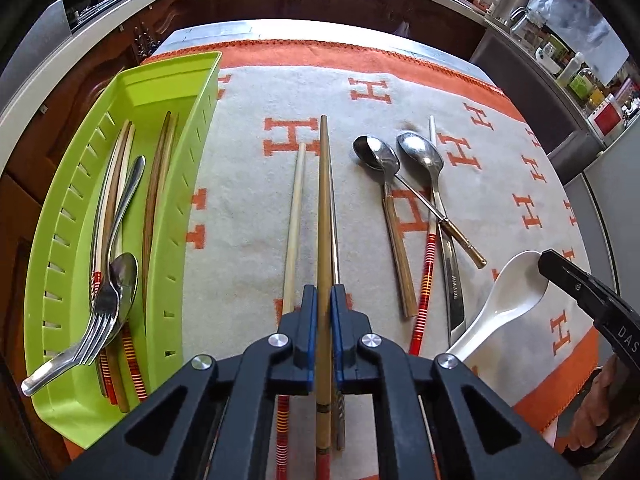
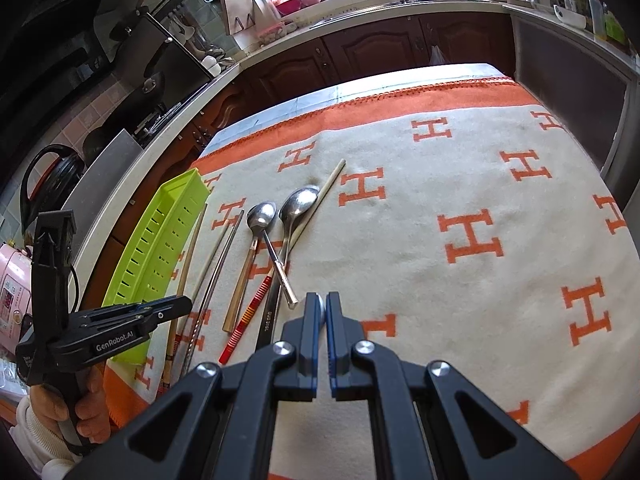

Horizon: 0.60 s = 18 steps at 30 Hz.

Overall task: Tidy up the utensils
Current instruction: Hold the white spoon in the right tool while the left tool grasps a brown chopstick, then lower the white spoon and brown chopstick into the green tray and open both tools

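My left gripper (image 1: pixel 324 294) is shut on a long brown wooden chopstick (image 1: pixel 324 200) that points away over the cloth. A cream chopstick (image 1: pixel 294 220) lies at its left and a thin metal one (image 1: pixel 337 256) at its right. The green slotted tray (image 1: pixel 180 184) at the left holds a fork (image 1: pixel 96 320), a spoon (image 1: pixel 125 276) and several chopsticks. Two steel spoons (image 1: pixel 376 154), a red-striped chopstick (image 1: pixel 426 280) and other handles lie to the right. My right gripper (image 2: pixel 323 300) is shut on the rim of a white ceramic spoon (image 1: pixel 508 300), mostly hidden in the right wrist view.
An orange and cream H-pattern cloth (image 2: pixel 480 200) covers the table, with bare cloth across its right half. Dark wood cabinets (image 2: pixel 360 56) and a crowded counter stand past the far edge. A hand (image 2: pixel 92 400) holds the left gripper (image 2: pixel 176 306) beside the tray (image 2: pixel 160 240).
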Motion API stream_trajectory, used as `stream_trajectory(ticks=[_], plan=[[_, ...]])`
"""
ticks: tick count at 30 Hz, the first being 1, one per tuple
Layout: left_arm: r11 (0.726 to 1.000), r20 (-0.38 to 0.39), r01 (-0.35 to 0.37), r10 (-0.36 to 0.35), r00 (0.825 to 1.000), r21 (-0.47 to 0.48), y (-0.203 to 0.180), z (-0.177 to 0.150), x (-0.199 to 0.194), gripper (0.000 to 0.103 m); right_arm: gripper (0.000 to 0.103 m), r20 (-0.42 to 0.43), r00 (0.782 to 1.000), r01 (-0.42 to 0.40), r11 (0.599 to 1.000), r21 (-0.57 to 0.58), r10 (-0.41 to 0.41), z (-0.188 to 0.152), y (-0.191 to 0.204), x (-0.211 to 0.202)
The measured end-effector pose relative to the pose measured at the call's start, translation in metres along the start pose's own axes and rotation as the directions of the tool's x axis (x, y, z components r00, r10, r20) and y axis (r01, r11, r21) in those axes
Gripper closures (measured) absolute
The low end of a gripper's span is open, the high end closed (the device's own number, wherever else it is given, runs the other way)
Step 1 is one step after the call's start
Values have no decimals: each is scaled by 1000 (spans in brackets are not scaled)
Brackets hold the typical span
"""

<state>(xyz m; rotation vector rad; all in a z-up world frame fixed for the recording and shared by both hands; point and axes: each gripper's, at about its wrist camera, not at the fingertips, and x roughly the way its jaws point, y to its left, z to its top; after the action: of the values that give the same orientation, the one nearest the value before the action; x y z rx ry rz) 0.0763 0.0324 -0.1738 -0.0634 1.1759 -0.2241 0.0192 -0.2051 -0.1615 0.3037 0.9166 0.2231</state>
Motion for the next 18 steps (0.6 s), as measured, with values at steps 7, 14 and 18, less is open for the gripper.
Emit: stream_trajectory(ticks=[7, 14, 18], plan=[[1000, -7, 23, -23, 1000, -17, 5, 1, -12, 99, 100, 1, 1000, -2, 1000, -10, 2, 1, 4, -2], [999, 56, 39, -38, 998, -17, 12, 9, -54, 99, 100, 6, 998, -59, 998, -32, 59, 11, 20, -11], [999, 106, 28, -24, 994, -30, 23, 14, -81, 99, 100, 25, 994, -105, 991, -83, 107, 22, 41, -23]])
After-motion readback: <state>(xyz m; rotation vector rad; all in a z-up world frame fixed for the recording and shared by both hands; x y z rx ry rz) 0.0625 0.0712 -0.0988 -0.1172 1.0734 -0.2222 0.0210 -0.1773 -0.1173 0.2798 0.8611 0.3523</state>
